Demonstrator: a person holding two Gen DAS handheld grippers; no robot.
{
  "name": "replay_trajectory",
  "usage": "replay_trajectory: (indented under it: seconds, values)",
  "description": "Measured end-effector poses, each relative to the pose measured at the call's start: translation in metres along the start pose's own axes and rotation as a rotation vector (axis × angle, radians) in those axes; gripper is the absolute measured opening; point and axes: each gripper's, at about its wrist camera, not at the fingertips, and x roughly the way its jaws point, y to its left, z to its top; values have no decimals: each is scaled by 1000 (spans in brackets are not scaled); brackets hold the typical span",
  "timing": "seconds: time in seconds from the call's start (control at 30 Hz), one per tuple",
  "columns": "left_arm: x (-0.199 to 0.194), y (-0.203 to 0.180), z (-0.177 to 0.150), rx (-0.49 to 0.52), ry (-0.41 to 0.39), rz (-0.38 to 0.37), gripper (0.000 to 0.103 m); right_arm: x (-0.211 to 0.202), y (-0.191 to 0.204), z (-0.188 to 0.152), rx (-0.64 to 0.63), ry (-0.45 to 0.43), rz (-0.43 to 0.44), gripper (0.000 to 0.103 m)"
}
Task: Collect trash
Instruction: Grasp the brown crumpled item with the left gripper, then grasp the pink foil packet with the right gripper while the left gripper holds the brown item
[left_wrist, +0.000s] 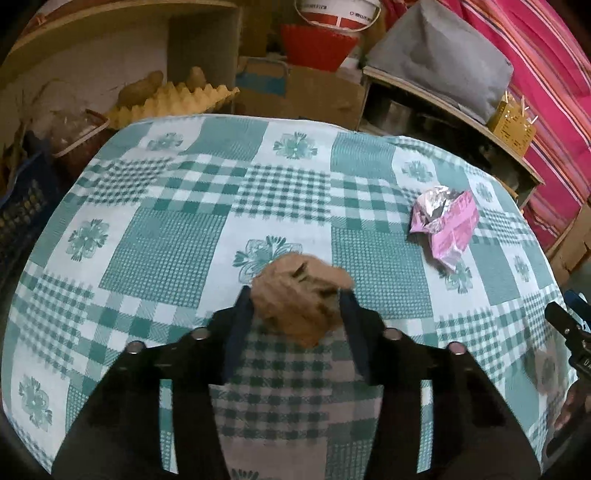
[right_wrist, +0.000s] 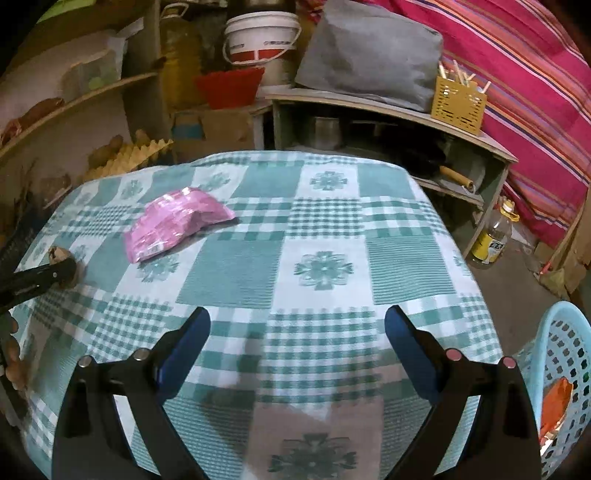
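Observation:
A crumpled brown paper ball (left_wrist: 295, 280) lies on the green-checked tablecloth (left_wrist: 166, 251), and my left gripper (left_wrist: 295, 295) is shut on it, both pads against its sides. In the right wrist view the same left gripper (right_wrist: 61, 271) shows at the far left with the brown ball (right_wrist: 58, 254) at its tip. A crumpled pink foil wrapper (left_wrist: 447, 221) (right_wrist: 173, 225) lies further back on the cloth, apart from both grippers. My right gripper (right_wrist: 297, 317) hovers open over the near part of the table with nothing between its fingers. Its dark tip (left_wrist: 565, 325) peeks in at the right edge.
A light-blue perforated basket (right_wrist: 565, 343) holding an orange wrapper (right_wrist: 556, 402) stands off the table's right side. Behind the table are wooden shelves with an egg tray (left_wrist: 177, 101), a red bowl (right_wrist: 229, 86), a white bucket (right_wrist: 262, 40) and a grey bag (right_wrist: 369, 51). An oil bottle (right_wrist: 493, 240) stands on the floor.

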Motion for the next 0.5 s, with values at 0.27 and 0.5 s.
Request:
replay_trajectory:
  seconds: [0.27, 0.5]
  values:
    - [-34, 26, 2, -18, -66, -10, 43, -1, 43, 11, -75, -35, 18, 93]
    - [-43, 50, 5, -73, -68, -8, 43, 31, 68, 54, -50, 0, 26, 93]
